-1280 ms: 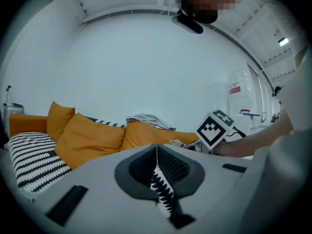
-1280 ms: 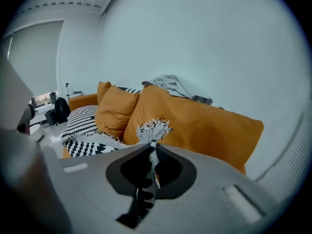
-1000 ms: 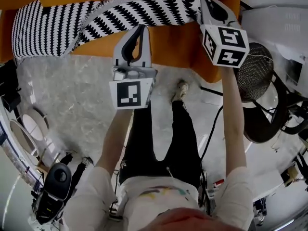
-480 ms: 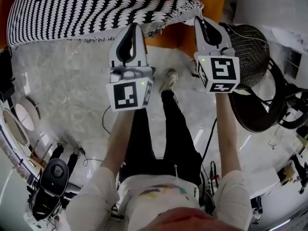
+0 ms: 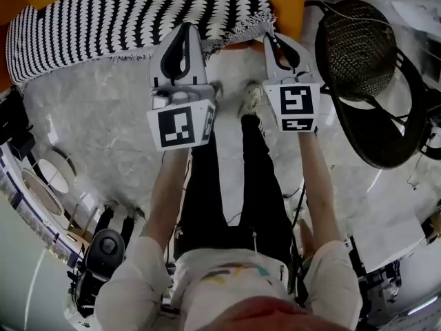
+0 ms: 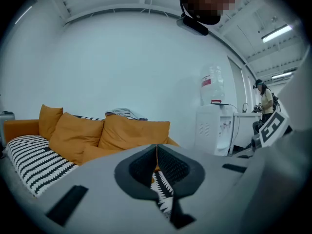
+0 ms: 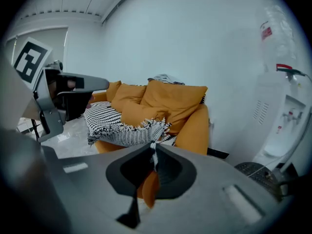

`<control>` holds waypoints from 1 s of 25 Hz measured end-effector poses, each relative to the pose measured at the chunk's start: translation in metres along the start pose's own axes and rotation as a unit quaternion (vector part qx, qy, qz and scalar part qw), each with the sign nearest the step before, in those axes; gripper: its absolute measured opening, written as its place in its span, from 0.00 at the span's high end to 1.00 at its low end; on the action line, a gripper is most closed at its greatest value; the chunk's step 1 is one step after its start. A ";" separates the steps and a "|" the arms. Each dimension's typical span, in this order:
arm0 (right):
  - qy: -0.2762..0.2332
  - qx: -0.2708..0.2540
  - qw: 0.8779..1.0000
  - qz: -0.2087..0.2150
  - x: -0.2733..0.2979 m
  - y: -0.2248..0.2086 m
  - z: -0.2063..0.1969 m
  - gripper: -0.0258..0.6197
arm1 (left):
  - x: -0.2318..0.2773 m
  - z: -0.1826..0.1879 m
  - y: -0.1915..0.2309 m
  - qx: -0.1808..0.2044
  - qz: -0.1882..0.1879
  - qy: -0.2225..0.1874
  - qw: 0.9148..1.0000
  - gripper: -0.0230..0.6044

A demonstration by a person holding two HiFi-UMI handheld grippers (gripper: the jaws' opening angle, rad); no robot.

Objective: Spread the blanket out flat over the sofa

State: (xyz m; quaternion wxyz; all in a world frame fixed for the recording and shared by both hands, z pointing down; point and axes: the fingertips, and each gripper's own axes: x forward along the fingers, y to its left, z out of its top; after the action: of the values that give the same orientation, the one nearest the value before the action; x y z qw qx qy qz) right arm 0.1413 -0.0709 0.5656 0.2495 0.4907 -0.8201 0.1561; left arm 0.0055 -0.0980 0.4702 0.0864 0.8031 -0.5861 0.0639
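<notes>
Both claws have drawn back toward the person. Left gripper (image 5: 183,27) and right gripper (image 5: 270,37) are each clamped on the fringed edge of the striped blanket (image 5: 103,23). The earlier twist is gone. It now lies flatter on the orange sofa (image 5: 289,2), just ahead of the jaws. Spread looks nearly done.

One orange sofa (image 5: 289,2), one striped blanket (image 5: 138,19) on it, two grippers before it, left gripper (image 5: 185,27) and right gripper (image 5: 271,38), one mesh chair (image 5: 355,47) beside it.

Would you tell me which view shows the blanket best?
The head view: the blanket lies across the sofa, nearly whole. The left gripper view shows one end; the right gripper view, its fringed corner.
</notes>
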 end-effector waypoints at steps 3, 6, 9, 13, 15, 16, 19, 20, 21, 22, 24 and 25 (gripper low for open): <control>0.010 -0.009 1.000 -0.007 0.000 0.007 -0.017 0.94 | 0.004 -0.004 -0.003 0.000 -0.008 0.002 1.000 0.94; 0.021 -0.028 0.999 -0.013 0.012 0.010 -0.029 0.94 | 0.015 -0.009 -0.004 -0.001 -0.017 0.006 1.000 0.94; 0.023 -0.064 0.997 -0.025 0.024 0.008 -0.034 0.94 | 0.027 -0.012 -0.003 -0.001 -0.026 0.011 1.000 0.94; 0.012 -0.081 0.996 -0.037 0.020 0.019 -0.037 0.94 | 0.021 -0.025 -0.002 -0.002 -0.033 0.022 0.999 0.94; 0.011 -0.075 0.996 -0.040 0.016 0.024 -0.047 0.94 | 0.015 -0.037 -0.004 -0.002 -0.034 0.028 0.999 0.94; 0.014 -0.071 0.997 -0.041 0.015 0.028 -0.052 0.94 | 0.012 -0.041 -0.005 -0.002 -0.034 0.030 0.999 0.94; 0.037 -0.057 0.997 -0.037 0.021 0.044 -0.072 0.94 | 0.008 -0.043 0.001 0.001 -0.039 0.034 0.999 0.94; 0.048 -0.056 0.997 -0.038 0.024 0.048 -0.081 0.94 | 0.008 -0.042 0.003 0.003 -0.042 0.032 0.999 0.94; 0.059 -0.056 0.996 -0.040 0.026 0.050 -0.091 0.94 | 0.007 -0.040 0.004 0.005 -0.044 0.030 0.999 0.94; 0.068 -0.059 0.995 -0.043 0.028 0.051 -0.101 0.94 | 0.007 -0.039 0.005 0.007 -0.046 0.027 0.999 0.94; 0.083 -0.061 0.994 -0.046 0.035 0.050 -0.118 0.94 | 0.009 -0.040 0.006 0.012 -0.049 0.025 0.998 0.94; 0.089 -0.061 0.993 -0.046 0.039 0.050 -0.126 0.94 | 0.010 -0.043 0.006 0.014 -0.050 0.026 0.998 0.94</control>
State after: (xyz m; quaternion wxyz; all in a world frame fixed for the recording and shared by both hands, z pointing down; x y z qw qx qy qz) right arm 0.1143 -0.0129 0.6914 0.3579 0.4962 -0.7790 0.1372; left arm 0.0024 -0.1003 0.5146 0.0932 0.8304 -0.5422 0.0888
